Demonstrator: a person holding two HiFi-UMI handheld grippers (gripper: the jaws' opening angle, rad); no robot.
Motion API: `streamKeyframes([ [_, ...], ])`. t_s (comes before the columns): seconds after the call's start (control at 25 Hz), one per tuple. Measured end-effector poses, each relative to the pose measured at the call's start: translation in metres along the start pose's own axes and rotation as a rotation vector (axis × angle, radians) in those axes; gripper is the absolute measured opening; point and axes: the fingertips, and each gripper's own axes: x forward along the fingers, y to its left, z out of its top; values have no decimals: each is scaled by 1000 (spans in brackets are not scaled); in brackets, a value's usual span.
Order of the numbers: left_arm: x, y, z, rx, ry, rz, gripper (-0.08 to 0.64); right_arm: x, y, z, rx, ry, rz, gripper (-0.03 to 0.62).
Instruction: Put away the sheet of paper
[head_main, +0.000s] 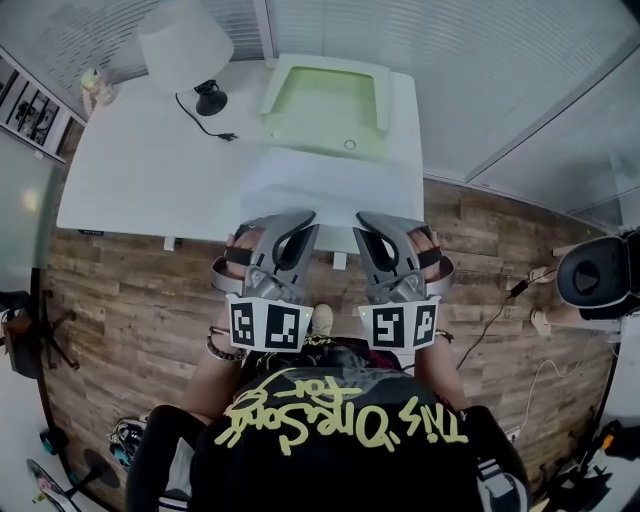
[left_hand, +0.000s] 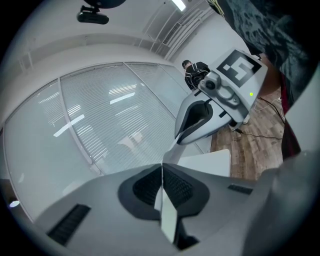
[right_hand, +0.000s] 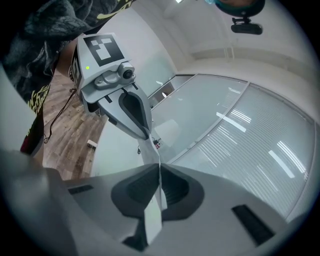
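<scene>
Seen from above, a person stands at the near edge of a white table on a wood floor, with a gripper in each hand. The left gripper and the right gripper sit side by side, both pointing away toward the far side of the table. Each is closed tight on the near edge of a sheet of paper, the left one toward the left corner and the right one toward the right corner. In each gripper view the jaws meet with only the thin white sheet pinched edge-on between them.

The sheet stretches away from the grippers over the near right part of the table. It may be lifted a little at the near edge, but the overhead view does not make this clear. Just beyond its far edge sits a pale green tray with a white rim. At the table's far left stands a lamp with a white shade and black base.
</scene>
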Motion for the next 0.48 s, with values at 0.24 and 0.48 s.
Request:
streamKeyframes([
  [0.24,1,-5,-2,-7,26,9,8,0,3,-5,-3,-23,20,9],
  [0.48,1,-2,-2,-10,21,6,8,1,5,-4,5,-31,26,9],
])
